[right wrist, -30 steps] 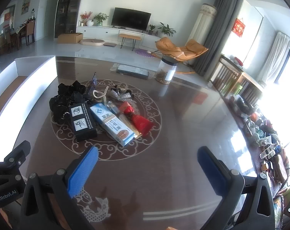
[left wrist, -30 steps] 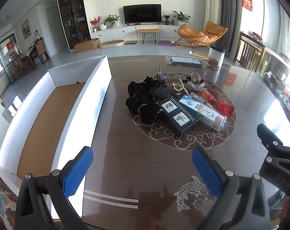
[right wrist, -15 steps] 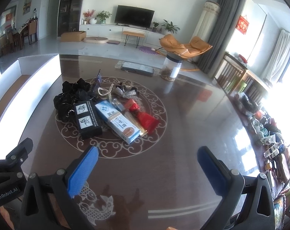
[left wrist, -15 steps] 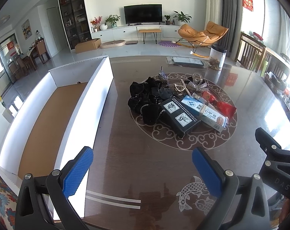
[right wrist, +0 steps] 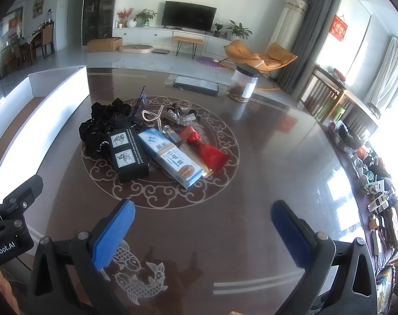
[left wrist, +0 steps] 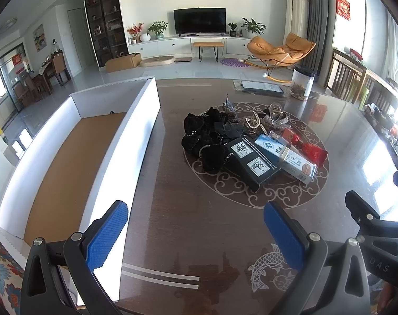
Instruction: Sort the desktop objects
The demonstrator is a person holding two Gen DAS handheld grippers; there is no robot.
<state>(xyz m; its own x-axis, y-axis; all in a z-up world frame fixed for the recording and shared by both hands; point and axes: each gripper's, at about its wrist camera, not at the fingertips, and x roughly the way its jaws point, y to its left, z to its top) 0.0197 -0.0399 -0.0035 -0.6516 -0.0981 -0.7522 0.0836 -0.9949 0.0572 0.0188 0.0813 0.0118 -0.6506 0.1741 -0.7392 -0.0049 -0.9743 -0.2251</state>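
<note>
The right hand-held gripper [right wrist: 202, 232] hangs wide apart above the table [right wrist: 264, 157], near the black box [right wrist: 128, 155].

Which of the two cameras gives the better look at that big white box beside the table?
The left wrist view. There the white box shows nearly whole: its white walls and its brown floor. The right wrist view catches only part of it at the left edge, mostly one bright white wall and a sliver of the floor.

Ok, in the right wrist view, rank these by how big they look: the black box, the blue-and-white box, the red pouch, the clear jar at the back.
1. Blue-and-white box
2. Black box, close to it, so that order is unsure
3. Red pouch
4. Clear jar, which looks about the pouch's size but stands farther away, so its true size may be greater
</note>
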